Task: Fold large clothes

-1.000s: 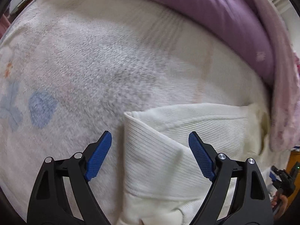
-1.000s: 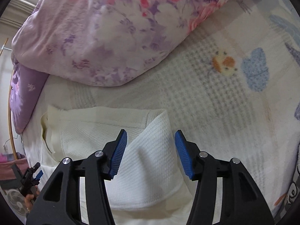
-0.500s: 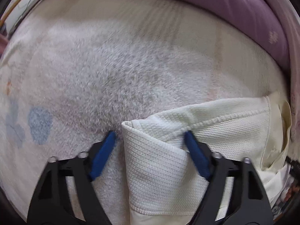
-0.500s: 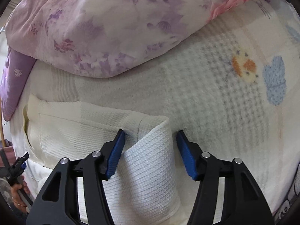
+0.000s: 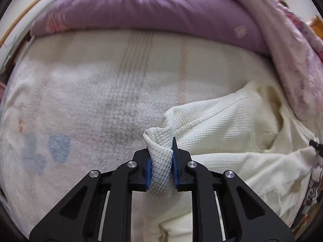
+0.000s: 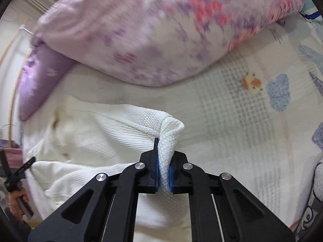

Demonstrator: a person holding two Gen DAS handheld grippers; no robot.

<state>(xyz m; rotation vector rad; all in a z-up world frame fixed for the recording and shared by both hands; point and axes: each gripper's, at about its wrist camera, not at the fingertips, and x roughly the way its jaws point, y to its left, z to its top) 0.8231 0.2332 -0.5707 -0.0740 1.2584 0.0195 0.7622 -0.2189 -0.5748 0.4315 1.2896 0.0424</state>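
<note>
cream garment (image 5: 222, 125) pinched by left gripper (image 5: 161, 167) and right gripper (image 6: 164, 171).

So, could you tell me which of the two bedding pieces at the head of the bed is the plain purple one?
It's the purple pillow at the left in the right wrist view, partly tucked under the floral quilt, which carries pink and violet flowers instead.
</note>
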